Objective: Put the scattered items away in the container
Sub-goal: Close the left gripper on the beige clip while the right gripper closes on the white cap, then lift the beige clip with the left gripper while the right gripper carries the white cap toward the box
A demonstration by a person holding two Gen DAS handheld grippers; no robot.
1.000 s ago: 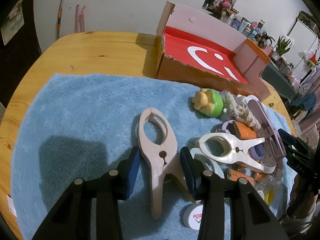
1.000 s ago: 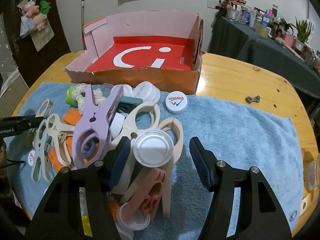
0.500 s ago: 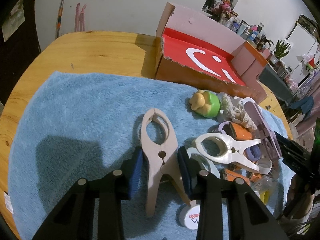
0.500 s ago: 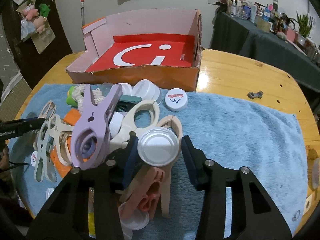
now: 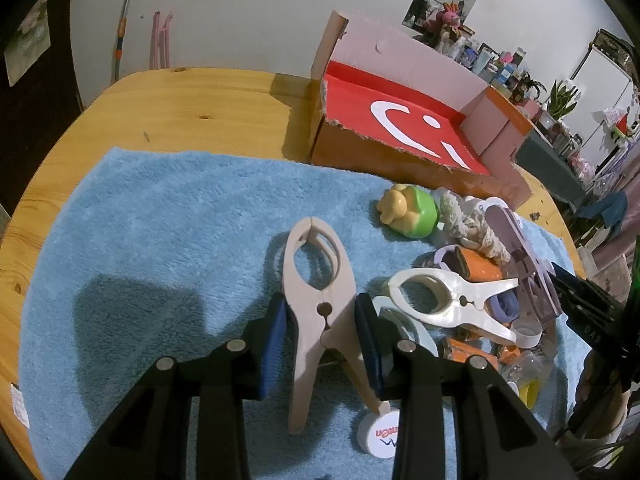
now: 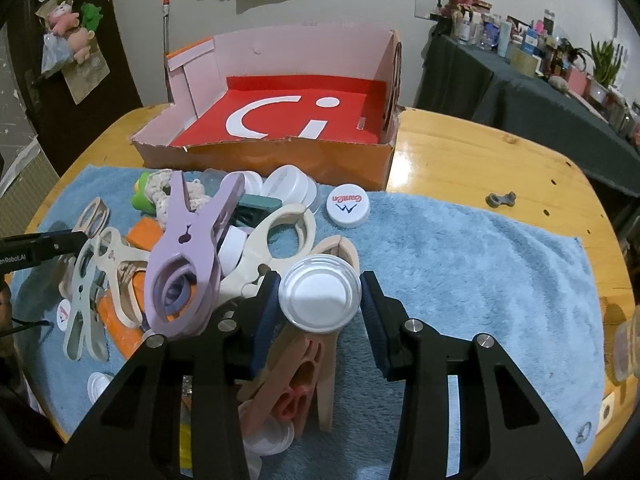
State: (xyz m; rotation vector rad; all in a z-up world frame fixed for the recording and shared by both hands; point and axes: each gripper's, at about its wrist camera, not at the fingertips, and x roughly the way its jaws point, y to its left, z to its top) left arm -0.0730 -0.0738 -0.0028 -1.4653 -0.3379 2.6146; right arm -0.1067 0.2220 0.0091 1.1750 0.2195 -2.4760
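Left tongs pressed on both sides of a tan peg lying on the blue towel. Right tongs squeezed on a white lid atop the pile of pegs. Red box at the far side of the worktop, just past the towel's far edge.

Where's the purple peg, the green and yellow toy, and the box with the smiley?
purple clothes peg (image 6: 188, 236), right wrist view, on its flat side near the pivot hole.
green and yellow toy (image 5: 420, 212), left wrist view, on its green body.
cardboard box (image 6: 280, 162), right wrist view, on its orange front wall.
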